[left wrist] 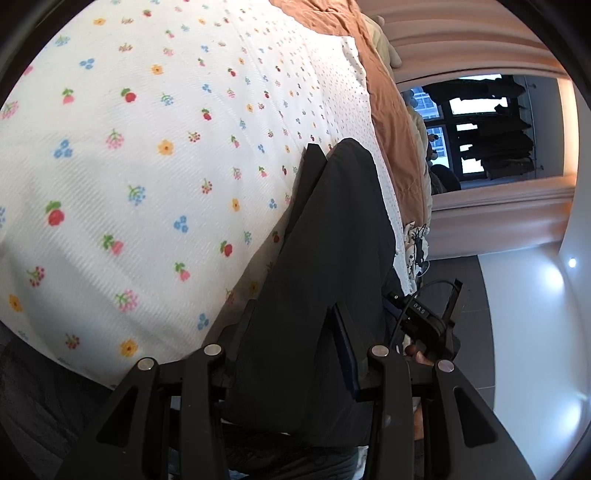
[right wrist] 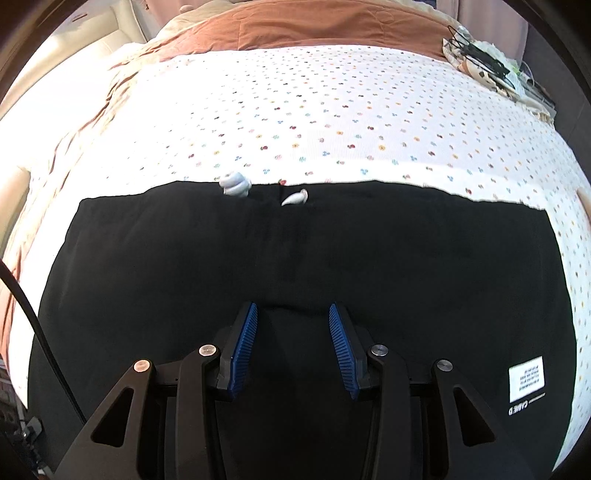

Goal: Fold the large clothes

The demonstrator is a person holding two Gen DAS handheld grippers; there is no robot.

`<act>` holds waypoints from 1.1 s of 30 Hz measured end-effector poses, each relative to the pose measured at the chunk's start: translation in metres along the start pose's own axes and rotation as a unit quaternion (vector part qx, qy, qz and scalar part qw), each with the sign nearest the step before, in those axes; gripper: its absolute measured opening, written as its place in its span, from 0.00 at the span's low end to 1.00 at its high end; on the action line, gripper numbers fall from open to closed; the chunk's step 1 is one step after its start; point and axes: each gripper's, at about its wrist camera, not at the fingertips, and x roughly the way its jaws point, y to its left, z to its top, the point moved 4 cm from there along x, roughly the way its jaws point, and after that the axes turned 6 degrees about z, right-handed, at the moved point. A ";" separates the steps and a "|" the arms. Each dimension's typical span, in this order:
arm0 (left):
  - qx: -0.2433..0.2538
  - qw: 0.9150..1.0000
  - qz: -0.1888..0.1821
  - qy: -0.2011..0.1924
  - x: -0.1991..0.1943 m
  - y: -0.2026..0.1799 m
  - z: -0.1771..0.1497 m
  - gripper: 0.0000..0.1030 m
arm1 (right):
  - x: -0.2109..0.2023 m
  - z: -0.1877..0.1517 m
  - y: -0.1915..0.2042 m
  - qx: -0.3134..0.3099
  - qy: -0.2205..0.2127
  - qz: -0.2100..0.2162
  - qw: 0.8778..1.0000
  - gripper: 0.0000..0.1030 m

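Observation:
A large black garment [right wrist: 295, 251] lies spread flat on the flowered bedsheet [right wrist: 332, 122], with white drawstring ends [right wrist: 236, 184] at its far edge and a white label [right wrist: 526, 377] at the lower right. My right gripper [right wrist: 291, 317] is open, its blue pads apart, just above the garment's near middle. In the left wrist view, black cloth [left wrist: 325, 266] runs between the fingers of my left gripper [left wrist: 325, 236], which is shut on it, beside the flowered sheet [left wrist: 147, 166].
An orange-brown quilt [right wrist: 314, 26] lies at the far end of the bed. A pile of small items [right wrist: 487, 62] sits at the bed's far right corner. In the left wrist view the other gripper [left wrist: 424, 321], a window [left wrist: 476, 129] and grey floor show.

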 end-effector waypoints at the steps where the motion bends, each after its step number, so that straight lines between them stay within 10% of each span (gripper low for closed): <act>1: 0.007 1.000 0.003 -0.002 0.000 -0.001 -0.001 0.39 | -0.001 -0.001 0.001 -0.002 0.000 -0.003 1.000 0.37; 11: 0.022 1.000 -0.008 -0.019 -0.010 -0.002 -0.004 0.21 | -0.008 -0.026 0.014 -0.020 0.010 0.027 0.999 0.37; 33: 0.097 0.991 -0.087 -0.040 -0.054 -0.097 -0.023 0.15 | -0.080 -0.174 0.017 -0.005 -0.004 0.154 0.988 0.37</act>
